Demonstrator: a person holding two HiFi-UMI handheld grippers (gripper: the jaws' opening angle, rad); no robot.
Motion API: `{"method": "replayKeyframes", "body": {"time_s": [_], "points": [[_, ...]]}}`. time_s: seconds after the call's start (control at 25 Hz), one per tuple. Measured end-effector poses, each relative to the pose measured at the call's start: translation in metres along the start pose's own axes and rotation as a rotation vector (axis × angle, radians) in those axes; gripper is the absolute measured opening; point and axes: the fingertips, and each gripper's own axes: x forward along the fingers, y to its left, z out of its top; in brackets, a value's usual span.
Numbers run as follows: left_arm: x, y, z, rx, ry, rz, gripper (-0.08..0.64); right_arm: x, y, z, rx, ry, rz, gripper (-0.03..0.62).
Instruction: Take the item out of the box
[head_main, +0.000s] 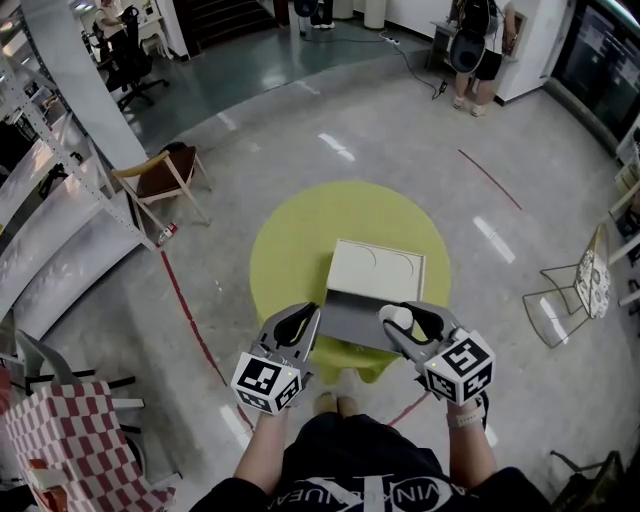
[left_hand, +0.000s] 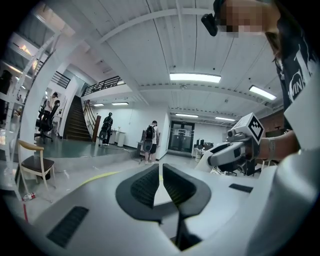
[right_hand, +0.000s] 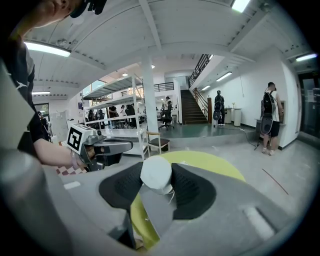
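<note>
Right gripper view: white item (right_hand: 156, 176) in claw (right_hand: 157, 167)

White round item (right_hand: 156, 172) over open box (head_main: 350, 320)

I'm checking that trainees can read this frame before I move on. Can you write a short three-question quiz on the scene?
1. What is between the jaws of the right hand-held gripper?
A) nothing
B) a white round item
C) a chair leg
2. True or false: the left hand-held gripper holds the white round item.
3. Fill in: the box sits on a round ___ table.

Key: 1 B; 2 false; 3 yellow.
</note>
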Motion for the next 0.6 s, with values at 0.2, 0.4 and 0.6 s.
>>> {"method": "replayKeyframes", "body": {"time_s": [0.2, 0.4, 0.6], "points": [[0.0011, -0.0053, 0.0002, -0.002, -0.001, -0.014, 0.026, -0.004, 0.0001, 0.0024, -0.006, -0.011, -0.003, 0.178], [0.0006, -0.0098, 0.0014, 0.003, -0.007, -0.02, 0.026, -0.0078, 0.0015, 0.0045, -0.006, -0.025, -0.011, 0.178], [0.0007, -0.0108, 0.0048, 0.016, -0.013, -0.027, 0.026, -0.0074, 0.0044, 0.0077, -0.003, -0.043, -0.011, 0.178]]}}
